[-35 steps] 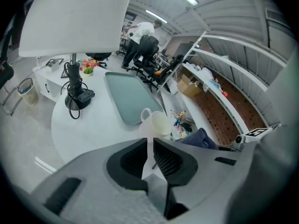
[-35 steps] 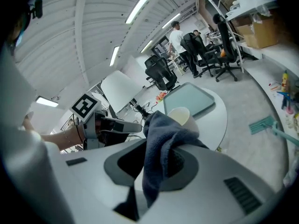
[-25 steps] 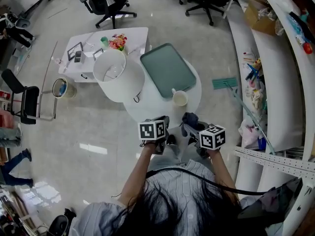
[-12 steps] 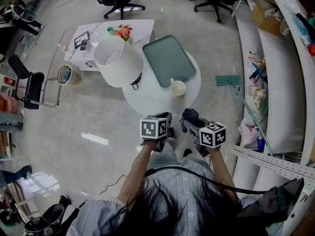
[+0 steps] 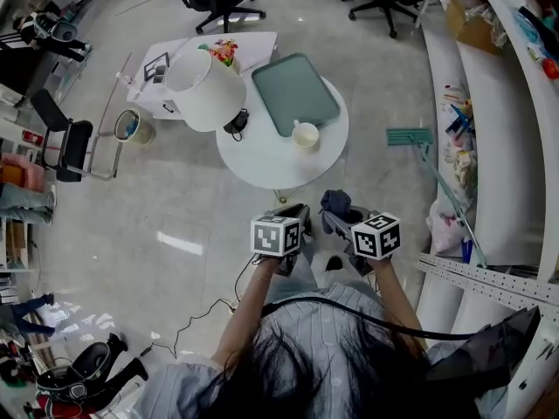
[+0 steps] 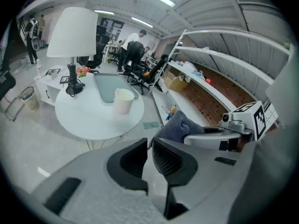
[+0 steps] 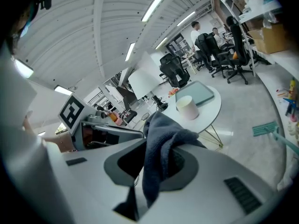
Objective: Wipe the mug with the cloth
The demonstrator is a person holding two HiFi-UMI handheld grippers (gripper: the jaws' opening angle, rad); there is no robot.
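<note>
"On the round white surface (image 5: 262,160), beside its green rectangular tray (image 5: 295,94), the cream ceramic mug (image 5: 306,135) is standing upright, well apart from both grippers."

"The right gripper (image 7: 156,157) is clamping the dark grey terry cloth (image 7: 161,134). The left gripper (image 6: 148,146) is holding its fingers together on nothing. I'd be stepping up to the surface and steadying the mug before wiping. Office chairs are standing beyond the surface."

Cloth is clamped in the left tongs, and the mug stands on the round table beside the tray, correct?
Not quite. The cloth is clamped in the right tongs, as the right gripper view shows; the left tongs hold nothing. The mug does stand on the round table beside the tray.
</note>
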